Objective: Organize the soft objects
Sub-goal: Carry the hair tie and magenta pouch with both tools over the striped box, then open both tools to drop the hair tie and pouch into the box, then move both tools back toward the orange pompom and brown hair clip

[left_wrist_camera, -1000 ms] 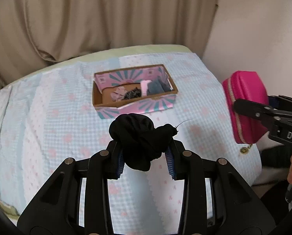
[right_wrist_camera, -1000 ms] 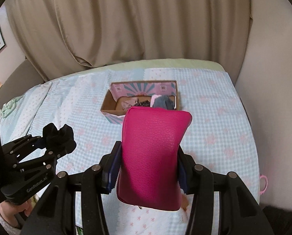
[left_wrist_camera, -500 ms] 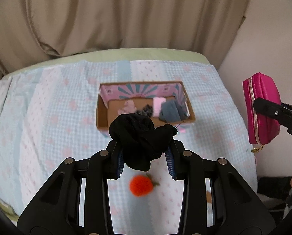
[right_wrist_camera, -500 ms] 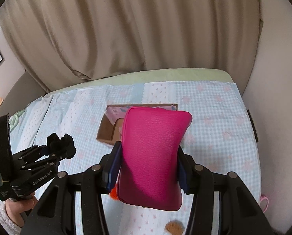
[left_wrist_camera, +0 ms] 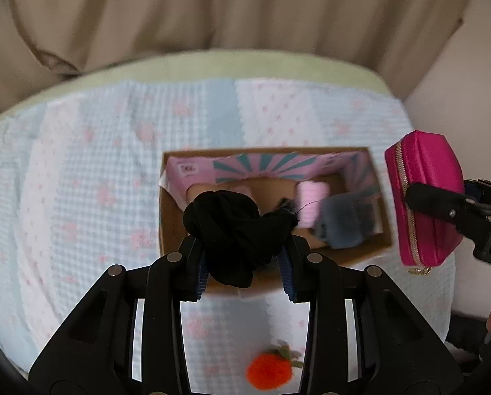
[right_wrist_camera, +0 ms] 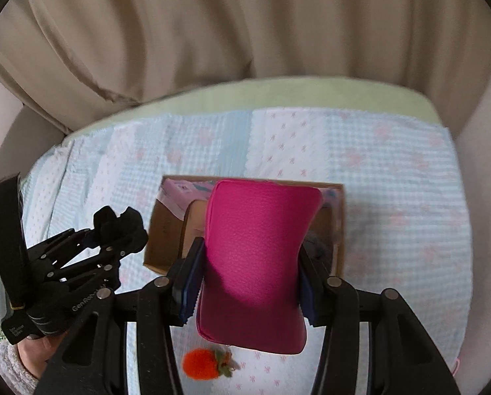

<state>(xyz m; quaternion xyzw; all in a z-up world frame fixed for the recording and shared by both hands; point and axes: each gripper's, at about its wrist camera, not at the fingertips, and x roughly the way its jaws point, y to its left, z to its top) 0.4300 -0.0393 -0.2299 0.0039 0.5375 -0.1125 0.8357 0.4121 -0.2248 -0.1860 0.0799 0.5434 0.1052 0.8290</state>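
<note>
I have both loads in the air over the bed, just at the cardboard box. My left gripper has its fingers pinching a knotted black cloth bundle, which hangs above the box's near-left corner. My right gripper has its fingers pressed against the two sides of the pink pouch, held above the box's near-right part.

Risks, as I judge them: the box already holds a pale pink roll and a grey cloth, so free floor is mostly on the left; the pouch could land on top of these and tip over the wall. The two grippers are close and could knock together if I lower both at once. A loose thread trails from the bundle and might snag on a finger at release. An orange plush fruit lies on the bed near me, outside the box.

The pouch's long axis runs away from me, along the fingers, its zipper edge facing left. The bundle is a rough ball with no clear axis
</note>
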